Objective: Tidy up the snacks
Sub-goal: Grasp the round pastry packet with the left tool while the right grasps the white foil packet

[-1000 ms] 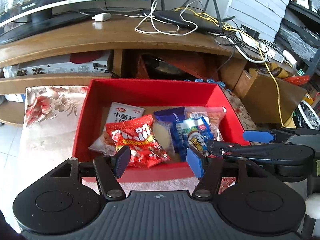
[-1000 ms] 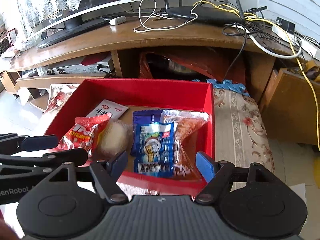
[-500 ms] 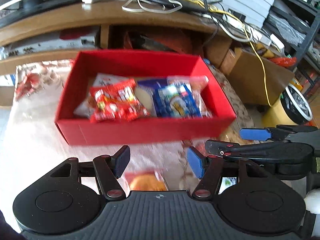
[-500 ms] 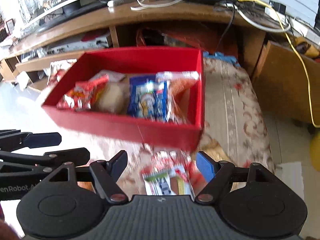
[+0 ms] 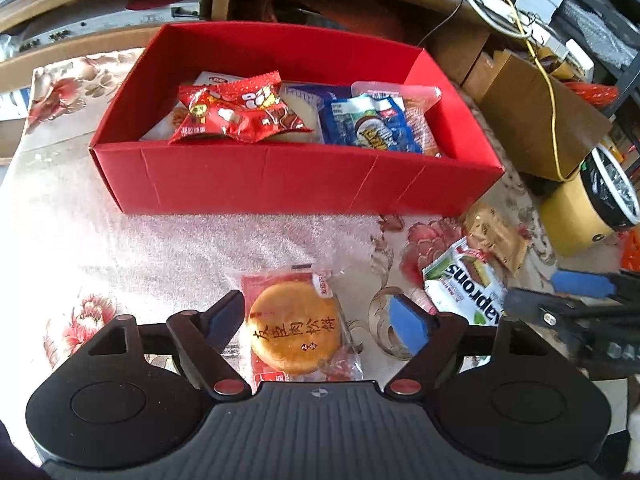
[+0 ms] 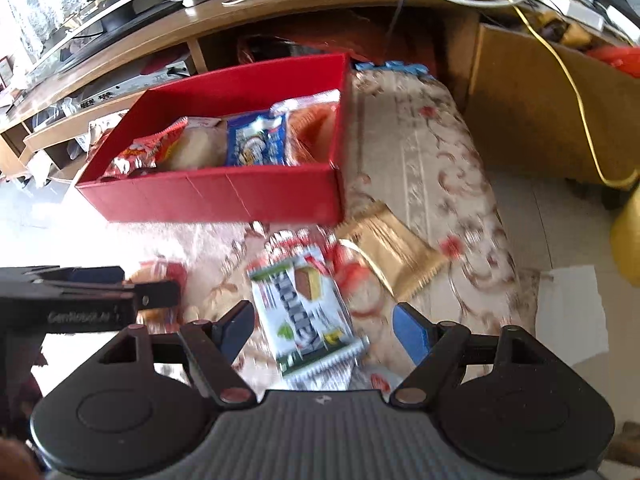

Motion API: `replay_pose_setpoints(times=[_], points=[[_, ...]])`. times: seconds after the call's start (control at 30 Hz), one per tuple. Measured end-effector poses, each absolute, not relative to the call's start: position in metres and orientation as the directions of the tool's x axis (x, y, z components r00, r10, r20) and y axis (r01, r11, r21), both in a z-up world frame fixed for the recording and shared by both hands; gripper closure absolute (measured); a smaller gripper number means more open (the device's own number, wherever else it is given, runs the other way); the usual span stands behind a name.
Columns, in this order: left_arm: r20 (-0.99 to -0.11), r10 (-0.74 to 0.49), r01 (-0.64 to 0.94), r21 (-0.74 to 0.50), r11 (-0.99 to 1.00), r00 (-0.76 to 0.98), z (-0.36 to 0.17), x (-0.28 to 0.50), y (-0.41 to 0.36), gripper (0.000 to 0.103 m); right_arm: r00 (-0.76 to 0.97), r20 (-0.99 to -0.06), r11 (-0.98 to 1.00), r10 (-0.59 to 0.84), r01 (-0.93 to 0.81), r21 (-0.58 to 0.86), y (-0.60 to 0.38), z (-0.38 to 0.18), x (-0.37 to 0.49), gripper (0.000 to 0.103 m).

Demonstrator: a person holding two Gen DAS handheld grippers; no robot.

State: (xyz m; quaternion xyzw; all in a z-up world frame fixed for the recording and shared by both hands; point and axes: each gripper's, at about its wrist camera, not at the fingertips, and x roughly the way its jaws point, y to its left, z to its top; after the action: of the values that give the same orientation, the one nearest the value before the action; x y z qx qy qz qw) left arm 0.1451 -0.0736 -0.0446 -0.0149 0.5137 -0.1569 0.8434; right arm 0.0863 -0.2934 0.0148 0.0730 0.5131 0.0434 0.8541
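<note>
Both views have swung off the red box [image 5: 280, 184] and down to the loose snacks on the floral cloth [image 5: 72, 240] in front of it; a second ago the box interior filled both frames. Reads as: last drop-off done, next pair of pickups starting.

Round pastry pack [image 5: 296, 324] lies near the cloth's front edge, between the fingers of the left gripper [image 5: 316, 320]. Jaws are opening, pads clear of the wrapper on both sides, nothing gripped yet. A second ago these jaws were narrower, over the box.

Green-white wafer pack [image 6: 308, 312] lies skewed between the fingers of the right gripper [image 6: 324, 328]; jaws apart, not touching it. Frame is blurred, so exact gap is unclear.

Gold packet [image 6: 392, 252] sits just beside the wafer pack toward the box's right front corner, maybe overlapping a red-trimmed wrapper under it; can't tell. It's the likely snag for the right grab.

Box holds a red pack [image 5: 236, 112], a blue pack [image 5: 368, 124] and others, fairly full. The grippers are close side by side, so there's some risk they collide. Wooden TV stand [image 6: 280, 12] with cables behind, cardboard box [image 6: 540, 96] at right; neither in the way.
</note>
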Motion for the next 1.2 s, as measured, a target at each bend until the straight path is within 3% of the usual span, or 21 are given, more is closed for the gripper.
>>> replay_pose_setpoints(times=[0.27,0.47,0.73,0.93,1.07,1.2], points=[[-0.882,-0.267,0.217,-0.194,0.957,0.387,-0.06,0.148,-0.07,0.019,0.402,-0.906,0.984,0.129,0.062,0.167,-0.301,-0.002,0.06,0.03],[-0.883,-0.225,0.258,-0.123,0.958,0.412,-0.061,0.144,-0.079,0.025,0.35,-0.929,0.975,0.121,0.133,0.177,-0.302,-0.022,0.066,0.03],[-0.882,-0.229,0.264,-0.125,0.956,0.412,-0.06,0.141,-0.075,0.027,0.366,-0.929,0.988,0.058,0.114,0.106,-0.281,-0.032,0.081,0.02],[-0.888,-0.229,0.312,-0.104,0.945,0.398,-0.06,0.136,-0.078,0.028,0.351,-0.935,0.999,0.042,0.0,0.045,-0.273,-0.031,0.067,0.03],[-0.89,-0.236,0.335,-0.102,0.937,0.389,-0.058,0.131,-0.073,0.029,0.338,-0.938,0.997,0.073,-0.046,0.061,-0.271,-0.027,0.052,0.046],[-0.892,-0.244,0.337,-0.111,0.935,0.381,-0.059,0.125,-0.066,0.031,0.333,-0.94,0.994,0.081,-0.099,0.051,-0.265,-0.026,0.041,0.049]])
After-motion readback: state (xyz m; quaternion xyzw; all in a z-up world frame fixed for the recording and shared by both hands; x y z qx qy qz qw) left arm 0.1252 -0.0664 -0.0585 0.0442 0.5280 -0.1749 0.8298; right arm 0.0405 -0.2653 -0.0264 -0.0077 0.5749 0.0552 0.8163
